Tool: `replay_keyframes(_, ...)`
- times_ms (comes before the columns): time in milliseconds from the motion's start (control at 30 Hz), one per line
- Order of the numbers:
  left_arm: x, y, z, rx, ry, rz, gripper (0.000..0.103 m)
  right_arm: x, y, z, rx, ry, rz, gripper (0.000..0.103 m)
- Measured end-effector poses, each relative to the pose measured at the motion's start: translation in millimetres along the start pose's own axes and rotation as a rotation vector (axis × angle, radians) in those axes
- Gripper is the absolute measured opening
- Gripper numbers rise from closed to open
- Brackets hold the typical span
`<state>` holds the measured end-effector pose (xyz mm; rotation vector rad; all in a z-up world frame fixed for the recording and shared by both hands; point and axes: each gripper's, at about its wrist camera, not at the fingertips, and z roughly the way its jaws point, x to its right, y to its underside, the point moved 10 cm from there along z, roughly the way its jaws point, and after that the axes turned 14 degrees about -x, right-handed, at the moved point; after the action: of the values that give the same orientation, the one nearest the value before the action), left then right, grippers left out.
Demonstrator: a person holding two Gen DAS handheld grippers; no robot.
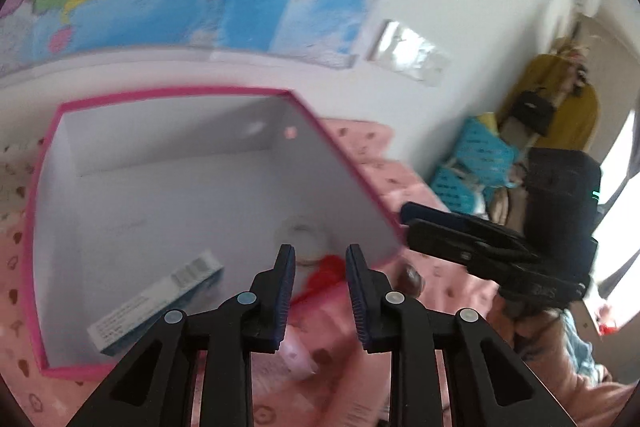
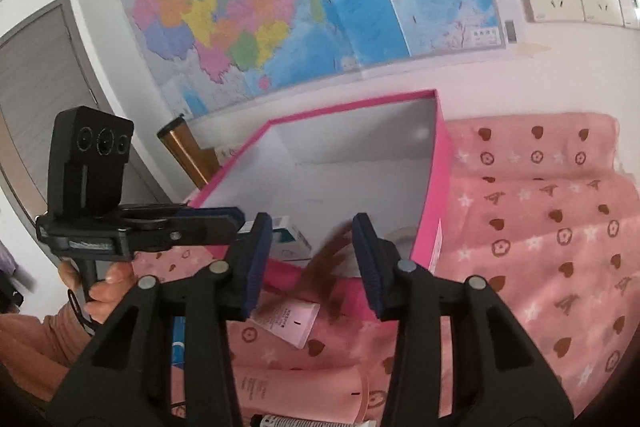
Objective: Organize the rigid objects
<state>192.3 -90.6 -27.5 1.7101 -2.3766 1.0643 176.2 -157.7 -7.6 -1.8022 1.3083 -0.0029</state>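
Clearly the biggest risk is crowding at the near right corner of the pink box point(image 1: 176, 95), where both tools converge. The left gripper point(image 1: 320, 287) hangs over the near rim with its fingers moderately apart and nothing between them; the right gripper point(image 2: 312, 259) does likewise, its fingers wider and also empty. In the left wrist view the right tool's closed-looking profile sits touching or just beside the box's right wall, so a careless swing could knock that wall and skid the light box across the pink cloth point(image 2: 540, 227).

Inside, a white and blue carton point(image 1: 160, 303) lies along the near left side, and a pale roll point(image 1: 304, 239) with something red point(image 1: 328, 271) beside it rests in the near right corner. A blurred brown streak point(image 2: 332, 251) shows between the right fingers; what it is cannot be told.

Still outside, on the cloth in front of the box, lies a pink tube point(image 2: 288, 323), with further tubes nearer still.

Open room is generous at the far half of the box floor. The near rim is the edge to clear.
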Motion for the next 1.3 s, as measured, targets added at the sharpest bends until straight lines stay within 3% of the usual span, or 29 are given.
replay_keyframes(167, -14.1, 9.4, 3.2, 0.001, -0.001, -0.044, 0.024, 13.2, 10.0, 14.9, -0.037, 0.103, -0.008, 0.045)
replay_keyframes(367, 5.2, 33.5, -16.1, 0.037, 0.007, 0.035, 0.027, 6.7, 32.5, -9.8, -0.007, 0.109, -0.041, 0.045)
replay_keyframes(600, 31.5, 67.7, 13.5, -0.061, -0.03, 0.151, 0.029, 27.7, 98.8, -15.2, -0.133, 0.153, 0.035, 0.052)
replay_keyframes(767, 36.7, 79.4, 40.6, -0.138, -0.026, 0.158, 0.029, 34.1, 145.5, -0.4, -0.237, 0.181, 0.065, 0.053)
replay_keyframes(1100, 37.4, 86.4, 64.4, -0.2, -0.031, 0.144, 0.029, 29.5, 138.9, 32.8, -0.325, 0.236, -0.051, 0.053)
replay_keyframes(1200, 37.2, 86.1, 66.3, -0.208, -0.03, 0.138, 0.029, 34.4, 133.7, 45.5, -0.358, 0.217, -0.059, 0.045)
replay_keyframes(1267, 36.7, 86.1, 66.3, -0.21, -0.029, 0.135, 0.03, 37.4, 130.6, 50.6, -0.377, 0.208, -0.063, 0.021)
replay_keyframes(1300, 36.4, 85.8, 66.1, -0.211, -0.026, 0.134, 0.03, 37.3, 129.6, 52.5, -0.384, 0.2, -0.071, 0.02)
